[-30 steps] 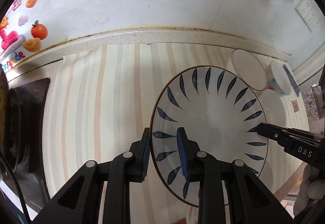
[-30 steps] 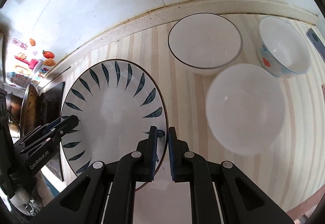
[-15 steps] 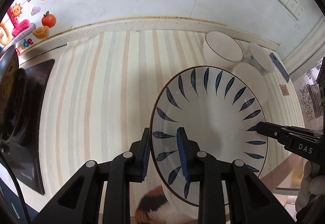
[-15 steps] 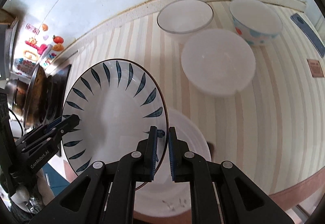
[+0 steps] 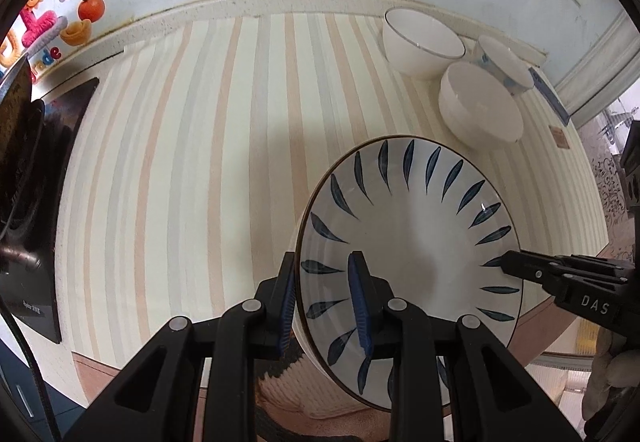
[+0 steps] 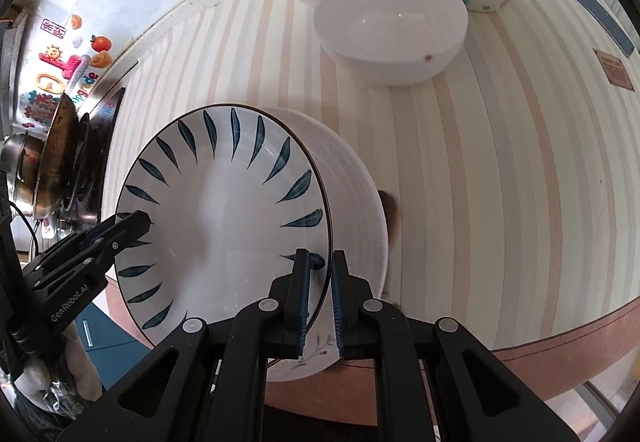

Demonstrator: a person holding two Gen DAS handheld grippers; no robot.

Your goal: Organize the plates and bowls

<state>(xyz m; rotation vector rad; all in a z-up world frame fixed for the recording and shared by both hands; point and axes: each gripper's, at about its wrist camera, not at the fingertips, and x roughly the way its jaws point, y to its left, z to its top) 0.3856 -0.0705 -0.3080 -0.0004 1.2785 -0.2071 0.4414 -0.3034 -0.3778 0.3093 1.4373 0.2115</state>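
I hold the leaf-patterned plate [image 5: 408,238] with both grippers, left gripper [image 5: 324,302] and right gripper [image 6: 319,294], jaws clamped on opposite rims. It hangs above a white plate [image 6: 360,209] at the counter's [image 5: 200,141] front edge; three bowls [image 6: 392,25] sit near the back right corner.

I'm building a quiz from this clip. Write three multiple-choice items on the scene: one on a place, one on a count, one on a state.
1. The leaf-pattern plate is where?
A. above a white plate
B. inside a bowl
C. on the stove

2. How many bowls stand near the wall?
A. one
B. three
C. five

3. How is the plate held?
A. left gripper only
B. by nothing
C. both grippers

Key: 1 A, the white plate shows beneath; 2 B, three bowls cluster there; 3 C, left gripper and right gripper clamp opposite rims.
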